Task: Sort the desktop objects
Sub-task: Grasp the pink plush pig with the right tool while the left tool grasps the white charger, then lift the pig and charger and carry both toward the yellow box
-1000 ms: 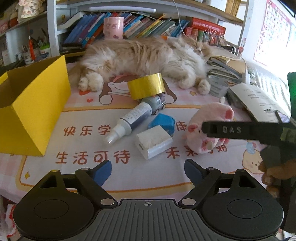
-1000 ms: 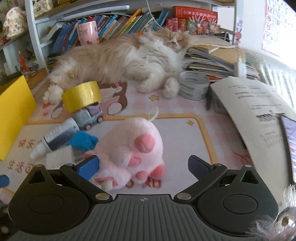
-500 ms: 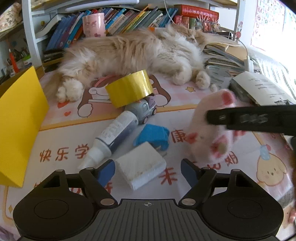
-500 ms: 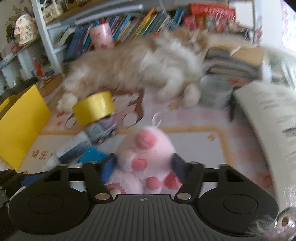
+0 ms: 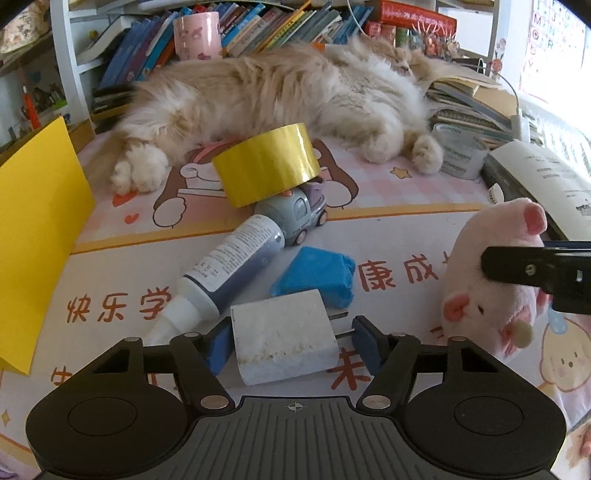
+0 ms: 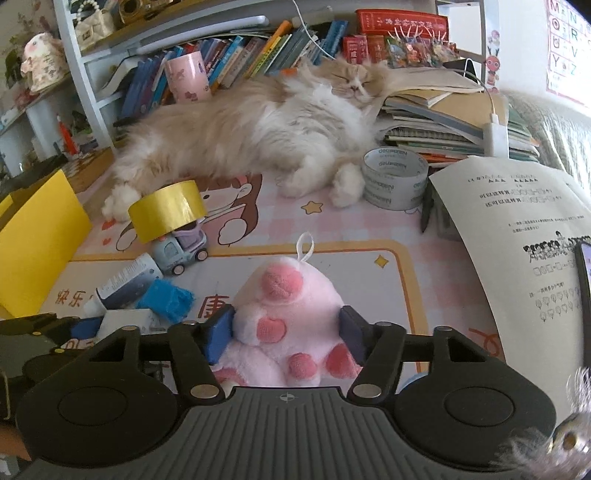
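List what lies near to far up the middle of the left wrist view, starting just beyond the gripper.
White block → blue cloth → toy car → yellow tape roll → cat → books on the shelf.

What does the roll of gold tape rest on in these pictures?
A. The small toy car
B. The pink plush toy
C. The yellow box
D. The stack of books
A: the gold tape sits tilted with its lower edge propped on the roof of the small toy car, apart from the box, the plush and the books.
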The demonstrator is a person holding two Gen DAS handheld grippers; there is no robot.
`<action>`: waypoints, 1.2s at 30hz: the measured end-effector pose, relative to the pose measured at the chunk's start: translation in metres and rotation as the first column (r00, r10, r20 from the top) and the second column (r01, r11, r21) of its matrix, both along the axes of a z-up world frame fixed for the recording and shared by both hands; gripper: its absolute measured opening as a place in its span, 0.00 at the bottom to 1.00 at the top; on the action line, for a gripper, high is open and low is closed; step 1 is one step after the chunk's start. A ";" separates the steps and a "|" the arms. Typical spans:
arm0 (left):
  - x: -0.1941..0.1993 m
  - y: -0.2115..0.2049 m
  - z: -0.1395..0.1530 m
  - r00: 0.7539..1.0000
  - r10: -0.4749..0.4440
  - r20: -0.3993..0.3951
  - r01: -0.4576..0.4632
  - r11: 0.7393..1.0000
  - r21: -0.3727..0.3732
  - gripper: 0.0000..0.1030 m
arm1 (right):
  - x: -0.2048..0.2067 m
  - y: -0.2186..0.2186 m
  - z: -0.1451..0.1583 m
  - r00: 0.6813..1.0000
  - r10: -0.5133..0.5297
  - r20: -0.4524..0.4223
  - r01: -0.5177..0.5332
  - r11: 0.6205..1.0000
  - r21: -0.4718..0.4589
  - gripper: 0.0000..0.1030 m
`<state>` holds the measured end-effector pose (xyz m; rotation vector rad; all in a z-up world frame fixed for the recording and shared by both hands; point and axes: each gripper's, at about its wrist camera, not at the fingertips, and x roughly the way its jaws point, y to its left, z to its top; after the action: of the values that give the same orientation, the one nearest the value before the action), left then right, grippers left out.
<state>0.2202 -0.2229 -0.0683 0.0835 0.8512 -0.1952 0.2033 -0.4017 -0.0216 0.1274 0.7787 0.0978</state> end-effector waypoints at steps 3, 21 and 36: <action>-0.007 0.008 0.007 1.000 0.014 0.000 -0.014 0.999 -0.038 0.65 | 0.004 0.000 -0.003 1.000 -0.006 -0.016 0.006 1.000 0.003 0.82; -0.068 0.041 0.050 0.995 0.049 0.083 -0.036 0.988 -0.153 0.65 | 0.009 0.002 -0.018 0.995 -0.022 -0.094 0.021 1.000 -0.010 0.73; -0.107 0.088 0.072 0.990 0.028 0.140 -0.005 0.987 -0.163 0.65 | -0.052 0.054 0.034 0.997 0.067 0.027 -0.068 0.997 0.025 0.74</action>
<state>0.1131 -0.1354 0.0033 -0.0617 0.6915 -0.2396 0.1512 -0.3479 0.0125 0.1239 0.7555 0.1734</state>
